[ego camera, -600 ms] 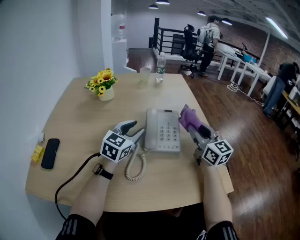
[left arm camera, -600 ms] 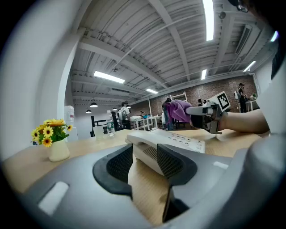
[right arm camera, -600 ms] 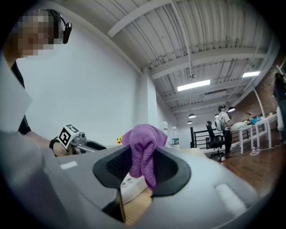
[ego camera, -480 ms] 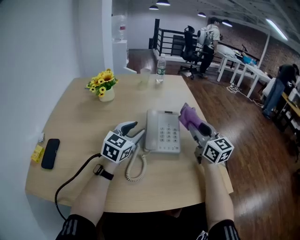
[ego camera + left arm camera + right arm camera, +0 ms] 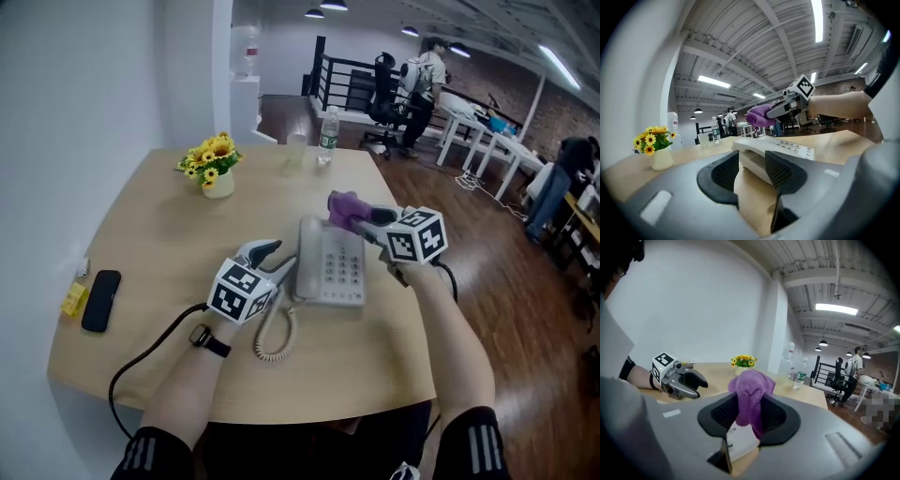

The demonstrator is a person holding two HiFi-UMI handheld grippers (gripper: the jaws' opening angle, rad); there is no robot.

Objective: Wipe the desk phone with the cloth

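A grey-white desk phone [image 5: 330, 264] lies in the middle of the wooden table [image 5: 159, 244], its handset on its left side. My left gripper [image 5: 273, 257] stands open at the phone's near-left corner; in the left gripper view the handset end [image 5: 754, 157] shows just beyond the spread jaws of this gripper [image 5: 751, 169]. My right gripper [image 5: 349, 216] is shut on a purple cloth [image 5: 341, 208] and hovers over the phone's far end. In the right gripper view the cloth [image 5: 751, 397] bunches between the pads, with a piece of the phone's keypad [image 5: 739, 442] below it.
A coiled cord [image 5: 274, 334] trails from the phone toward me. A vase of yellow flowers [image 5: 215, 167], a clear cup [image 5: 297, 150] and a water bottle [image 5: 328, 133] stand at the far side. A black mobile phone [image 5: 100, 300] lies at the left edge. A person stands far behind.
My right gripper has carried the purple cloth from the phone's right side up and left, over the phone's far end. The left gripper has hardly moved.
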